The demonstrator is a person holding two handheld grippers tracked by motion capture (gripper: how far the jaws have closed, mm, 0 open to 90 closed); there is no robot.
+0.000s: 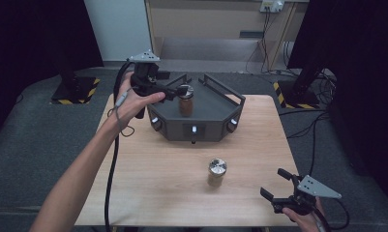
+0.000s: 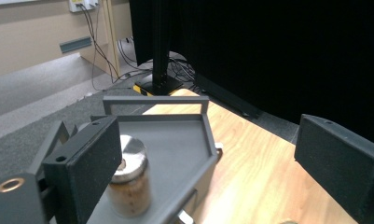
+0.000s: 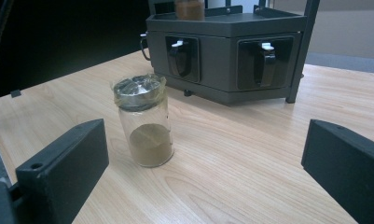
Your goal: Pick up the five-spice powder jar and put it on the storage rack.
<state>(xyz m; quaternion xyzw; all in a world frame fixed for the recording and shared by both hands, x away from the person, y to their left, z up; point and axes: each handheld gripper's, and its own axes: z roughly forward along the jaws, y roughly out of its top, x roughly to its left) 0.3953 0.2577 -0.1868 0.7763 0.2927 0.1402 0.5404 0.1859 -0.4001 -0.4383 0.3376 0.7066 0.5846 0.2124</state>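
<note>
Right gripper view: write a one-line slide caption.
Open fingers face a spice jar on the table.

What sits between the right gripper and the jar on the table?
Nothing: bare wood separates the open right gripper from the jar on the table, seen in the right gripper view.

From above I see my left gripper (image 1: 174, 92) at the table's (image 1: 148, 179) eleven o'clock, level over the dark rack (image 1: 216, 113), jaws spread wide with the spice jar (image 1: 186, 100) standing on the rack just past their tips. A second jar (image 1: 216, 172) stands alone on the bare wood at five o'clock from the rack. My right gripper (image 1: 275, 184) rests at the table's four o'clock corner, jaws parted and holding nothing.
</note>
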